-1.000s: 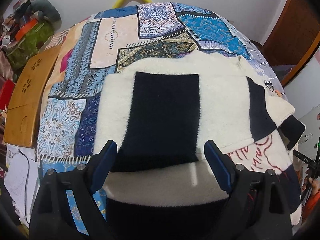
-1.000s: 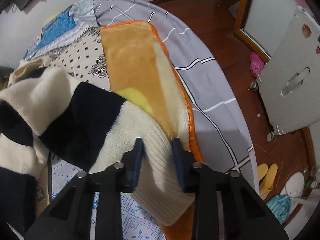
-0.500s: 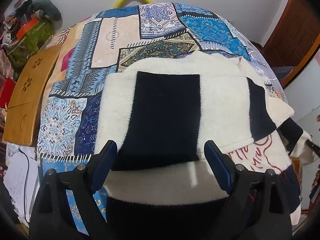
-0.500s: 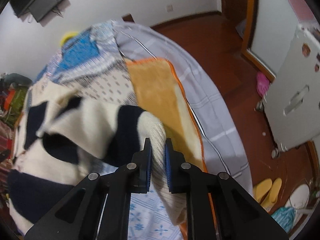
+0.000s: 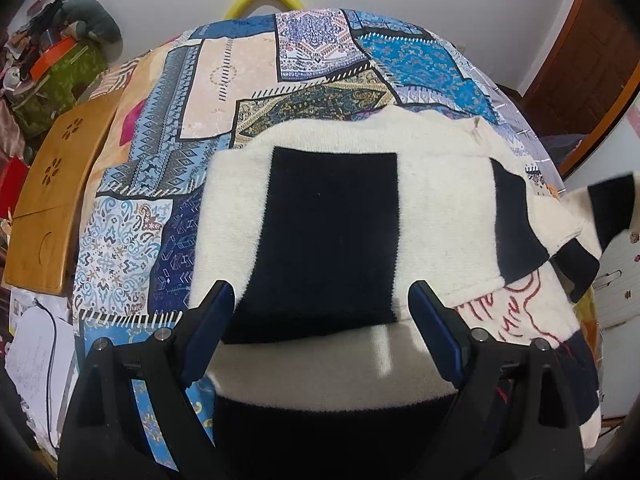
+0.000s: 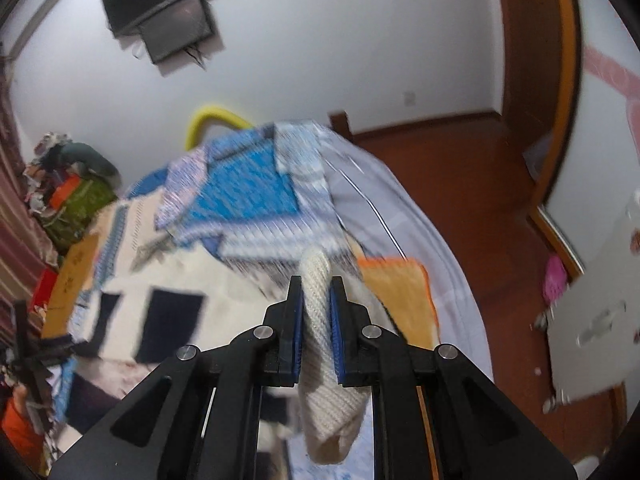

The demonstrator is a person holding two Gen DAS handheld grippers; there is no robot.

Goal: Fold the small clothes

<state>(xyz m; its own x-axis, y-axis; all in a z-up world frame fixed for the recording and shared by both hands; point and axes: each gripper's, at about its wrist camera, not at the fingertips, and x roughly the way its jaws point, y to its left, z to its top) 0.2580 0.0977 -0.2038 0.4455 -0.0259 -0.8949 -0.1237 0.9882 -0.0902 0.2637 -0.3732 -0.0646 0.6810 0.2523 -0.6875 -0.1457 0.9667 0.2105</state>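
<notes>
A cream sweater with black blocks (image 5: 332,232) lies spread on the patchwork bedspread (image 5: 224,80), with red stitching near its right side. My left gripper (image 5: 322,312) hangs open just above the sweater's near part and holds nothing. My right gripper (image 6: 316,312) is shut on the sweater's ribbed cream cuff (image 6: 320,344) and holds the sleeve lifted above the bed. The raised sleeve shows at the right edge of the left wrist view (image 5: 608,208). The sweater body shows blurred in the right wrist view (image 6: 172,312).
A wooden lap table (image 5: 52,196) lies at the bed's left edge, with papers and a cable (image 5: 36,352) below it. Cluttered bags (image 5: 52,68) stand at the far left. An orange blanket (image 6: 400,292) lies on the bed's right side, beside the wooden floor (image 6: 460,184) and a white cabinet (image 6: 596,328).
My right gripper has shut tighter on the cuff and lifted the sleeve up and toward the bed's middle. The left gripper and the sweater body have stayed still.
</notes>
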